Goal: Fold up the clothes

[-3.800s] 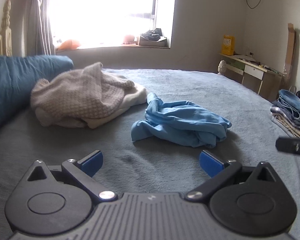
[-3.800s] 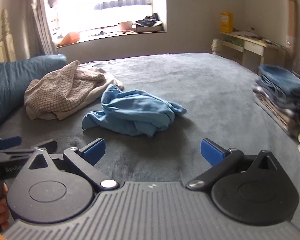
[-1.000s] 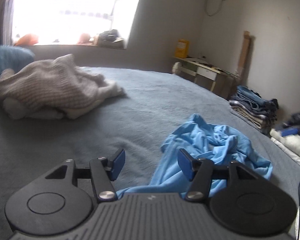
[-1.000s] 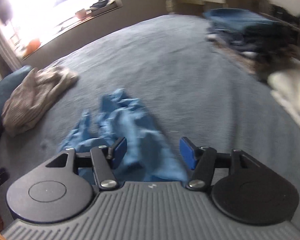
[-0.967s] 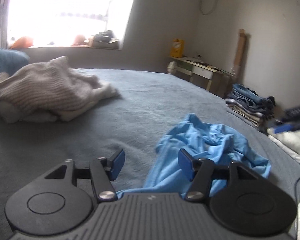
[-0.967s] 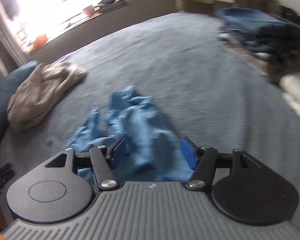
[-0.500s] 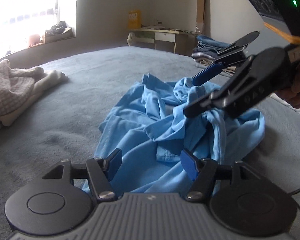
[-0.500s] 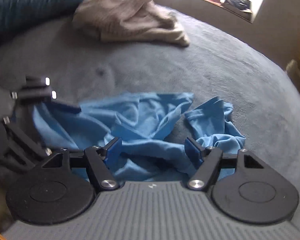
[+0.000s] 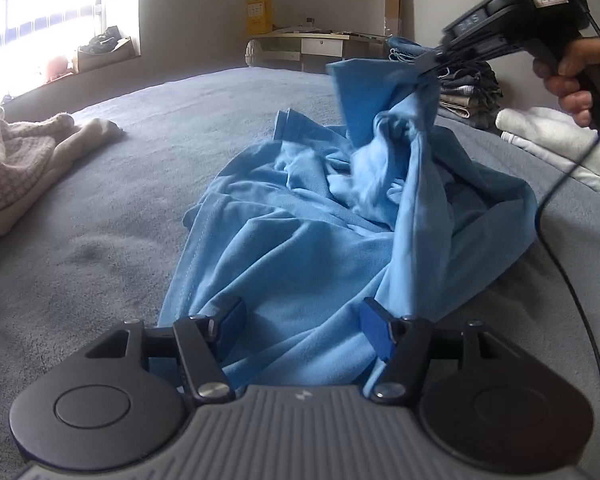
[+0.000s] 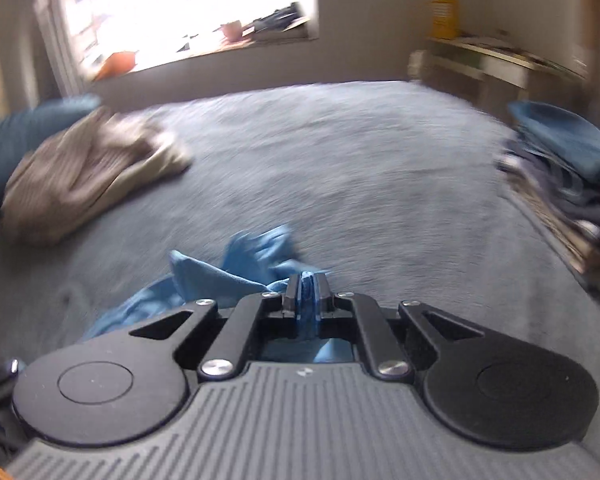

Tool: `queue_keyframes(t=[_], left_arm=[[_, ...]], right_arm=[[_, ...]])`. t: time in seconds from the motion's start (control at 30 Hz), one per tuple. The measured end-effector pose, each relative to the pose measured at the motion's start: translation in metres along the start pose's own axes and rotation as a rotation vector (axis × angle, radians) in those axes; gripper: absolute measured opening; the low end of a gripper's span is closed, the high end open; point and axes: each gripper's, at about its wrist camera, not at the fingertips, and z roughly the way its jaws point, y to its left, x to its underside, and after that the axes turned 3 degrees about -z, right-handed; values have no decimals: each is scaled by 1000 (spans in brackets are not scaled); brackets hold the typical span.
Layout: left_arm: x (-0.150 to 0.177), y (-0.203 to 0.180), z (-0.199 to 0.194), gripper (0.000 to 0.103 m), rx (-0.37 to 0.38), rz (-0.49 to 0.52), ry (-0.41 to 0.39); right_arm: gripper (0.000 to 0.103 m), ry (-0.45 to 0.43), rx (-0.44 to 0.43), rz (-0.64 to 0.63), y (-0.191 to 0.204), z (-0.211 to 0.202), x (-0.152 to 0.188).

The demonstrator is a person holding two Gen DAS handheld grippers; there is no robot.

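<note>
A crumpled light blue shirt [image 9: 300, 248] lies on the grey bed [image 9: 100, 240]. My left gripper [image 9: 302, 328] is open, low over the shirt's near edge, with blue cloth lying between its blue pads. In the left wrist view my right gripper [image 9: 430, 66], held by a hand [image 9: 572, 80], is shut on a bunched part of the shirt and holds it up above the bed. The right wrist view is blurred; there the right gripper [image 10: 307, 292] has its pads pressed on a fold of the blue shirt [image 10: 236, 276].
A beige knitted garment [image 9: 16, 156] lies heaped at the left of the bed. A stack of folded clothes [image 9: 464, 88] and a white folded item [image 9: 556, 140] sit at the right. A desk [image 9: 312, 46] and a window ledge [image 9: 84, 52] stand beyond. A black cable [image 9: 568, 264] trails across the bed.
My right gripper has shut on the blue shirt and lifted a bunch of it up and to the right. My left gripper has stayed open over the near edge.
</note>
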Motion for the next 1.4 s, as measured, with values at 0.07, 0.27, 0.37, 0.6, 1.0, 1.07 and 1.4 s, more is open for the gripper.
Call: queue_keyframes(t=[0.07,0.27,0.37,0.6,1.0,1.07,1.4], left_arm=[[0,1,-1,64,-2,-8,4],[4,3,-5,64,-11,-26,26],[6,4,-7,64,-19,-29,37],[5,4,-18,64,-35,-40,42],[-25,-20,-36,73,82,-37,-50],[-29,-29,-32,74,121,-31,-63],[-34,-74,10,76,262,61,-45]], right_arm=[[4,-43,44,110,-28,-9,-4],[2,-149,156,371,-93,-68,25],[0,-189,215,440,-111,-100,44],[0,-163,237,544,-132,-135,73],[57,195,52,483,-80,-43,67],[63,254,35,457,-68,-26,67],[69,301,-6,208,-11,0,53]])
